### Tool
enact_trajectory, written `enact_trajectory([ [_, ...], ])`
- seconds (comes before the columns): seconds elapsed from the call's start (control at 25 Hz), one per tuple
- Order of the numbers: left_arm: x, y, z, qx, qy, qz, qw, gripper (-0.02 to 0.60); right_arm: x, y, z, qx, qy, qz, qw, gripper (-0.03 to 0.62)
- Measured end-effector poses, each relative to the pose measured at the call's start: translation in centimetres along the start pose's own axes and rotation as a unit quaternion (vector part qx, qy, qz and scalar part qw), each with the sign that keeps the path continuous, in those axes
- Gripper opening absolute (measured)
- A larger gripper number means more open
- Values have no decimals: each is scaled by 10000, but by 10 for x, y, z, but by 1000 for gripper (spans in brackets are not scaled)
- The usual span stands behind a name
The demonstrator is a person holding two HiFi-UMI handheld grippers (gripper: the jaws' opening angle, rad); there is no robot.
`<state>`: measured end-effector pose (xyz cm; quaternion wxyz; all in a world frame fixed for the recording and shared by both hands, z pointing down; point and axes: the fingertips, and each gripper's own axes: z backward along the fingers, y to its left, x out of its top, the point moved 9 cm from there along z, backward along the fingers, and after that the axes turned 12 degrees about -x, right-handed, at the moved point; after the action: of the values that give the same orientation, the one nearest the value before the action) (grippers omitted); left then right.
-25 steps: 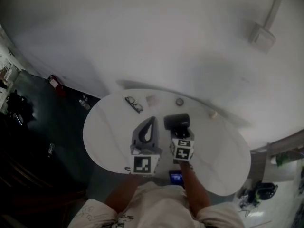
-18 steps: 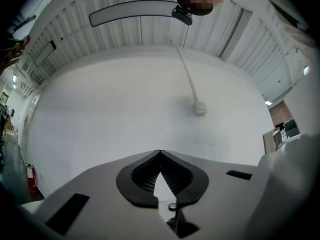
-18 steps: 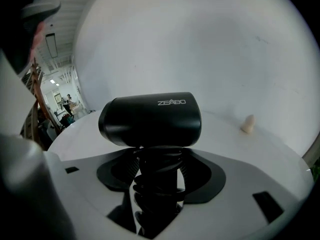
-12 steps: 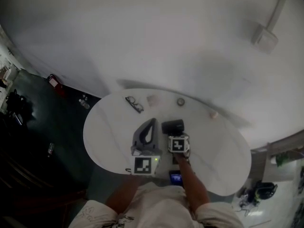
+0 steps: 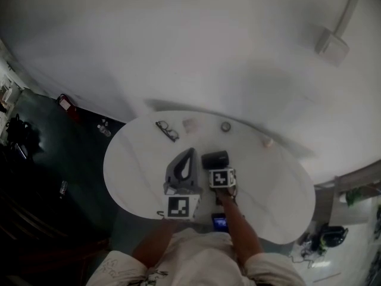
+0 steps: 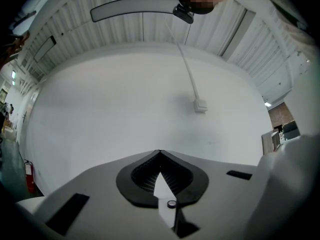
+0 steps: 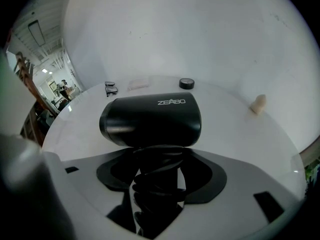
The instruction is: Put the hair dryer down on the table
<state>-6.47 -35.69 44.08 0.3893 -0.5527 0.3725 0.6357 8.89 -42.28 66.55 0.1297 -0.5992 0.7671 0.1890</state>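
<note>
Right tool (image 7: 157, 164) pinches dryer (image 7: 152, 121) by its handle. Barrel lies sideways, low over bench (image 7: 240, 134), mid-frame in head view, just above the tool's marker cube. Whether barrel touches bench: cannot tell. Left tool (image 6: 160, 154) pressed together, empty, aimed at wall. Judged nearly done; final set-down and release remain.

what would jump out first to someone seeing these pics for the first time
The black hair dryer stands out most, gripped by its handle in the right hand-held gripper near the middle of the round white table. Beside it the left hand-held gripper is shut on nothing and points at the wall. A pair of glasses lies near the table's far left edge.
</note>
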Motion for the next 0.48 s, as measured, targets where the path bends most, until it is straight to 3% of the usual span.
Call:
enact_trajectory([
  [0.08, 0, 1, -1, -2, -13, -3, 10000, -5, -2, 12, 1, 564, 130, -212, 9981, 262],
  [0.12, 0, 2, -1, -5, -24, -19, 10000, -5, -1, 12, 2, 574, 96, -203, 9981, 262],
  [0.2, 1, 2, -1, -9, -56, -59, 10000, -5, 2, 2, 1, 259, -99, -25, 9996, 262],
  [0.32, 1, 2, 0, 11, -27, -35, 10000, -5, 0, 1, -1, 346, -45, -17, 9994, 267],
  [0.48, 1, 1, 1, 6, -59, -9, 10000, -5, 6, -11, 1, -171, -261, 144, 9994, 300],
])
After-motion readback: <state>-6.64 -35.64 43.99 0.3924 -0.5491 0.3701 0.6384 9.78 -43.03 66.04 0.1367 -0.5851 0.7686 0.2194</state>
